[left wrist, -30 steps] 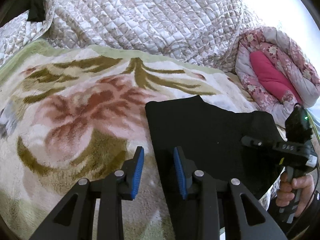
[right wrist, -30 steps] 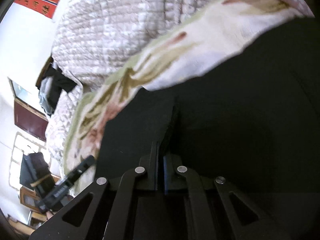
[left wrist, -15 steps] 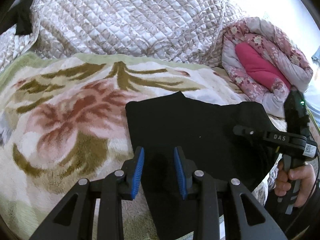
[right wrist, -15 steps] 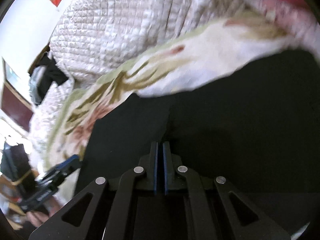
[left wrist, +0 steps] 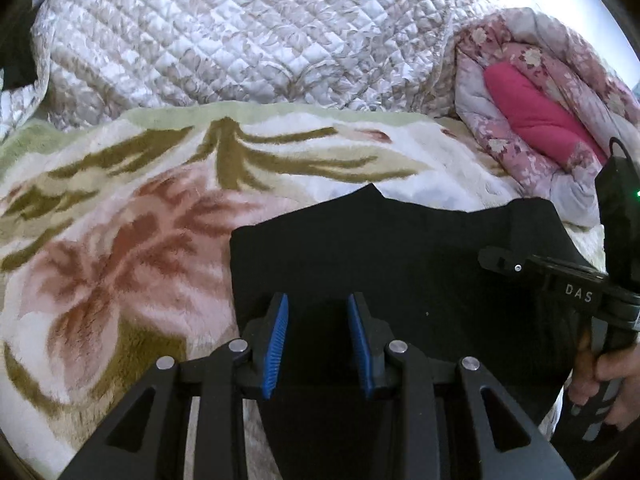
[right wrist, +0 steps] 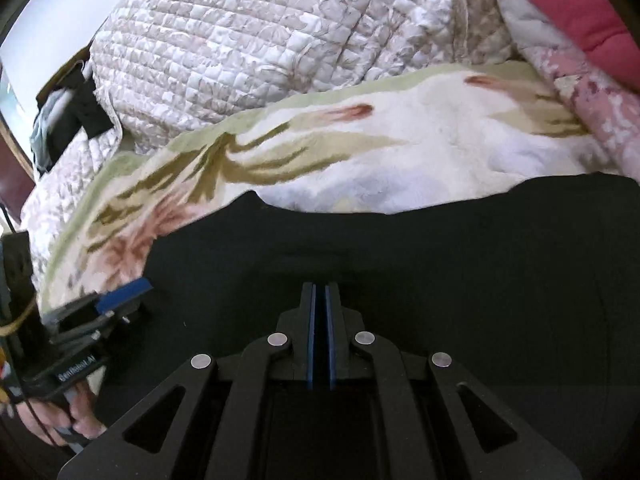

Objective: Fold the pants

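Note:
The black pants (left wrist: 400, 256) lie flat on a floral blanket (left wrist: 120, 240), with a pointed corner at their far edge. My left gripper (left wrist: 316, 316) hovers over the pants' left part, open, and its blue pads (left wrist: 280, 332) have nothing pinched between them. In the right wrist view the pants (right wrist: 440, 264) fill the lower half. My right gripper (right wrist: 319, 292) is shut above them, pads together, and no cloth shows pinched between them. My right gripper (left wrist: 486, 258) reaches over the pants from the right, and my left gripper (right wrist: 120, 300) sits at the left edge.
A quilted white cover (left wrist: 240, 32) is heaped behind the blanket. A rolled pink floral quilt (left wrist: 532, 92) sits at the far right. A hand (left wrist: 612, 376) holds the right gripper's handle. Dark clothing (right wrist: 76, 116) lies at the far left.
My left gripper slid right, from the pants' left edge to over the cloth. The right gripper rolled level, and the raised ridge of cloth at its tips has flattened.

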Demonstrator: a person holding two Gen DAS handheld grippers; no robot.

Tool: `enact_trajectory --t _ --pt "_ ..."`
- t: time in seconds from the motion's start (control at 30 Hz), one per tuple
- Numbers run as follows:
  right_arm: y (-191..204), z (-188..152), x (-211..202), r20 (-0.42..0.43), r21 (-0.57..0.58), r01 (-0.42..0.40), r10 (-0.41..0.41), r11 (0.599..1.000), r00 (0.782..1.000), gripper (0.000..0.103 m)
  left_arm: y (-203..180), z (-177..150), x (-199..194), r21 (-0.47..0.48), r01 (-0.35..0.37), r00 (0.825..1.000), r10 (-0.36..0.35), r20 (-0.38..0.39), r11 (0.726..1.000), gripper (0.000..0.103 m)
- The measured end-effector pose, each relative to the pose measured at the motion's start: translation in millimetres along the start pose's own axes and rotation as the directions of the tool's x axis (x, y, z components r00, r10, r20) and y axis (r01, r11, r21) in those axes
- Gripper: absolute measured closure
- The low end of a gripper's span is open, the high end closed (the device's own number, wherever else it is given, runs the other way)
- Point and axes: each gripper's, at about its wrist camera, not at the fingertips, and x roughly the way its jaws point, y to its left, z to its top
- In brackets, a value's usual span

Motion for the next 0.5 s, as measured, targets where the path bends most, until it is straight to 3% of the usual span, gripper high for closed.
enact_trajectory --t 0.13,0.2,0.33,0.5 --pt "11 -25 -27 0.031 -0.039 0.013 -0.012 0.999 0.999 0.098 -5 -13 -19 -0.007 0.021 1.000 -0.021 0.001 1.000 0.070" --pt "23 -42 -40 0.047 -0.074 0.011 -0.007 0.997 0.999 0.090 -10 -25 -29 -0.009 0.027 1.000 -0.027 0.000 1.000 0.070" --pt "39 -74 -45 0.040 -0.133 0.033 -0.028 0.991 0.999 0.085 -20 -54 -48 -0.003 0.045 0.999 -0.045 0.005 0.999 0.070" --pt "50 -87 -54 0.102 -0.231 0.132 -0.111 0.964 0.989 0.084 -23 -73 -63 -0.008 0.010 1.000 -0.010 0.024 1.000 0.070"
